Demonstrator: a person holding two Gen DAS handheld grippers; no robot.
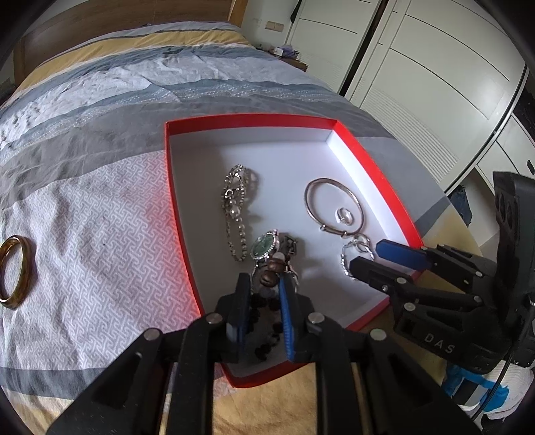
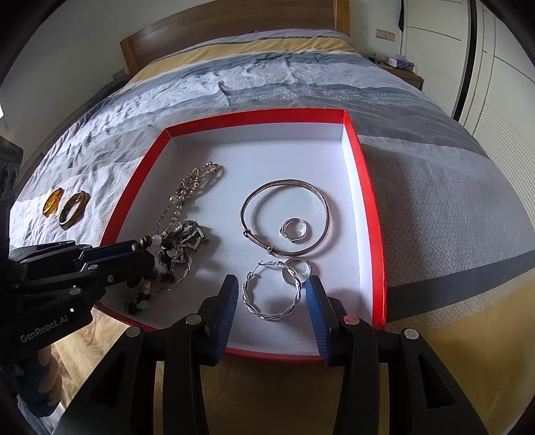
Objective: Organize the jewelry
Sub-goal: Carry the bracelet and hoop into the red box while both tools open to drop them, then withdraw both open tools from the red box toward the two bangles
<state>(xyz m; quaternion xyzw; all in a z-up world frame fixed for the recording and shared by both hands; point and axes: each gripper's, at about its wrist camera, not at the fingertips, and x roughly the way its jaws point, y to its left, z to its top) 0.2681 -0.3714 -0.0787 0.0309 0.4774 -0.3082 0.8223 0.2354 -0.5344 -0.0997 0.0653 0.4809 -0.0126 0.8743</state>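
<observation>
A red box [image 1: 371,164] [image 2: 366,187] with a white inside lies on the bed. It holds a pearl chain [image 1: 235,204] [image 2: 187,190], a green-faced watch [image 1: 264,247], a silver bangle [image 1: 331,204] [image 2: 284,217], a ring [image 2: 294,229] and a twisted hoop earring [image 2: 271,291]. My left gripper [image 1: 265,277] [image 2: 143,247] is shut on a brown bead bracelet [image 1: 271,274], its beads hanging into the box's near left corner. My right gripper [image 2: 271,284] [image 1: 367,256] is open, its fingers either side of the hoop earring.
Two amber bangles [image 2: 73,209] lie on the patterned bedspread [image 1: 100,234] left of the box; one shows in the left wrist view [image 1: 15,271]. White wardrobe doors [image 1: 418,60] stand to the right. A wooden headboard [image 2: 217,23] is behind.
</observation>
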